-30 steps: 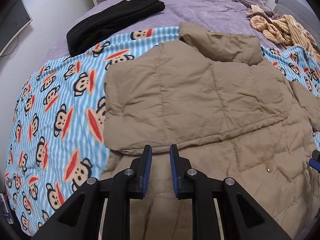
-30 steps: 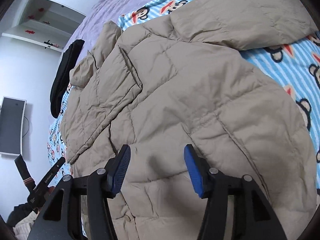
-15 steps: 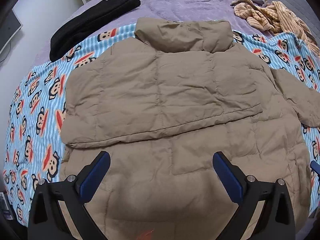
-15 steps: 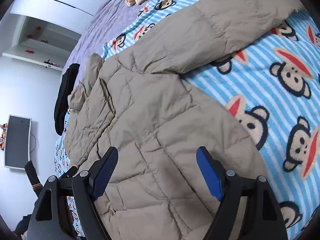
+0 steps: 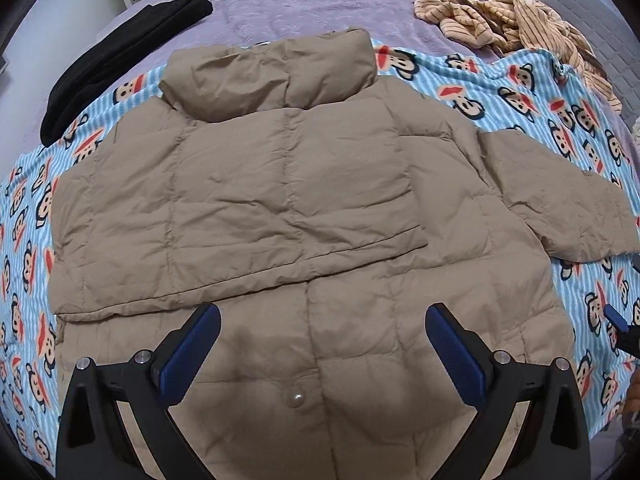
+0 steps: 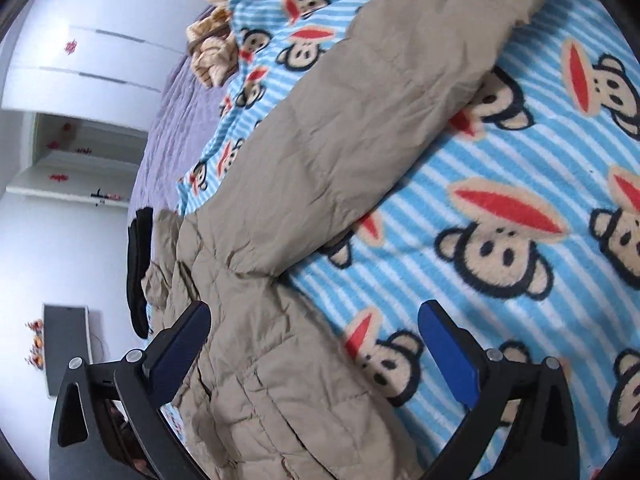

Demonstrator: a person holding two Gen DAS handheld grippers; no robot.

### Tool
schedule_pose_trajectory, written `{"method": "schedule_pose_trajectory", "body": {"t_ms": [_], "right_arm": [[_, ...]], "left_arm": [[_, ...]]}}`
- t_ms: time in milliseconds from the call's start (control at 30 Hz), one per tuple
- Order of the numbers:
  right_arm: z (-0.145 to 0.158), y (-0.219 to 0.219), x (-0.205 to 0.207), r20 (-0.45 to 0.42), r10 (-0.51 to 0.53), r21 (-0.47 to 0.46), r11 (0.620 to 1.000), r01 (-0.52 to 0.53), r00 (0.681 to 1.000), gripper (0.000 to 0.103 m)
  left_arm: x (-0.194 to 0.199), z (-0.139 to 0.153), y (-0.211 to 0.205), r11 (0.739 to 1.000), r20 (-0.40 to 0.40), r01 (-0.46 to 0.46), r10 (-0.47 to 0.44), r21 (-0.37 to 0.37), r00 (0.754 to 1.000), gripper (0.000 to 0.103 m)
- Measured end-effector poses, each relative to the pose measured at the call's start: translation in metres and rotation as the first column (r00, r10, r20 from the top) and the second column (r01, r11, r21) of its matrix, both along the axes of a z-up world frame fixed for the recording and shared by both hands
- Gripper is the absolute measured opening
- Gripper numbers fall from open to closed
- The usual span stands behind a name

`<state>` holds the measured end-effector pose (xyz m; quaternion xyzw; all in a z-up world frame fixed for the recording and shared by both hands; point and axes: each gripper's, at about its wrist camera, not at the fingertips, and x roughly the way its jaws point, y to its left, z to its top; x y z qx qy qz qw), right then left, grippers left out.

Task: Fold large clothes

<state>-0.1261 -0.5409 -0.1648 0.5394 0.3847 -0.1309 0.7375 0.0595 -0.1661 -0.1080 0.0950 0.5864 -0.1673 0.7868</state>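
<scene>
A tan puffer jacket (image 5: 280, 184) lies flat on a blue striped monkey-print blanket (image 5: 560, 120), collar far, hem near me. Its left sleeve is folded across the chest; its right sleeve (image 5: 560, 200) stretches out to the right. My left gripper (image 5: 322, 344) is open and empty, hovering over the jacket's lower front near a snap button (image 5: 295, 399). My right gripper (image 6: 314, 344) is open and empty, above the jacket's side where the outstretched sleeve (image 6: 360, 120) joins the body. A bit of the right gripper's blue pad shows at the left wrist view's right edge (image 5: 616, 318).
A black garment (image 5: 120, 52) lies at the far left on the purple bedspread (image 5: 300, 0). A striped tan garment (image 5: 500, 20) is heaped at the far right. A wall screen (image 6: 66, 348) and white cabinets (image 6: 80, 60) stand beyond the bed.
Both grippers have opened wide. The left one swung right, centring on the jacket. The right one moved along the jacket's side toward the outstretched sleeve and the blanket.
</scene>
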Motion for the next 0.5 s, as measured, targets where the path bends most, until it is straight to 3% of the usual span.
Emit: {"method": "schedule_pose_trajectory", "body": {"t_ms": [233, 500], "right_arm": [[-0.021, -0.084, -0.014, 0.087, -0.237, 0.126, 0.966, 0.225, 0.968, 0.103], [-0.054, -0.138, -0.003, 0.198, -0.442, 0.346, 0.867, 0.359, 0.875, 0.103]], "left_arm": [[0.003, -0.007, -0.02, 1.0, -0.023, 0.002, -0.002, 0.002, 1.0, 0.102], [0.009, -0.008, -0.031, 1.0, -0.019, 0.001, -0.001, -0.011, 1.0, 0.102]]}}
